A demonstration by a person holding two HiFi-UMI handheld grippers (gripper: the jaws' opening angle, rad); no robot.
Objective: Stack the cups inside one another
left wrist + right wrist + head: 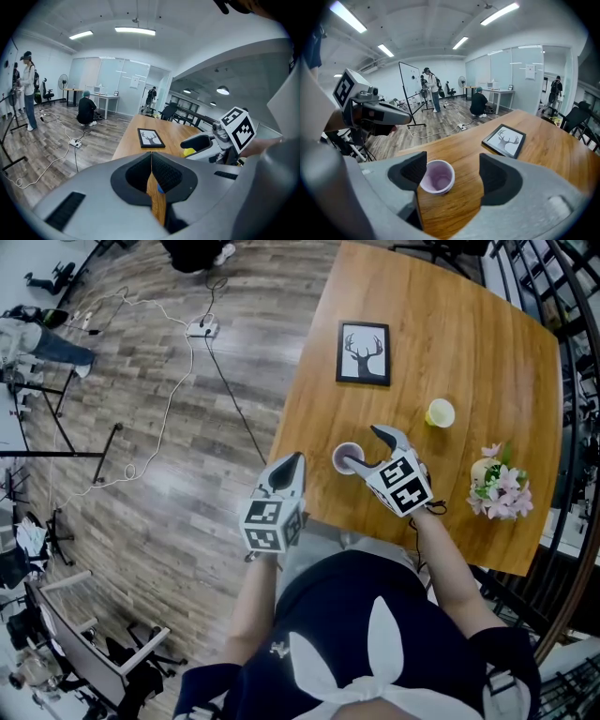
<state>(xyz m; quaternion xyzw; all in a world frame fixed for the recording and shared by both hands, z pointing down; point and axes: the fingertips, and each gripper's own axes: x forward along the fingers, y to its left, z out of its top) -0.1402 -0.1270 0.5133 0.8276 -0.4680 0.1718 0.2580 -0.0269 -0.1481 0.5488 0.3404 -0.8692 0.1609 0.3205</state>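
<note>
The small pale purple plastic cup [437, 176] stood upright on the wooden tabletop [450, 324], close to the edge nearest me. Its open mouth faced up and its long axis was vertical, the wall narrowing toward the base. My right hand-held gripper [453, 174] was wide open with the cup between its jaws, hard by one pad and clear of the other. I couldn't tell whether it was actually touching, and nothing was held yet. I judged the cup light, thin-walled and fairly slick, easy to tip or skate away if one jaw nudged it first, and likely to flex under a hard squeeze. So I reckoned it should be taken across the wall just below the rim, centred, with gentle pressure. The small yellow plastic cup [440, 412] stood well apart from it, farther in toward the far right side of the tabletop, also mouth up as far as I could see, which suits nesting. My left hand-held gripper [151, 157] hung off the near edge, jaws pressed together on nothing.
</note>
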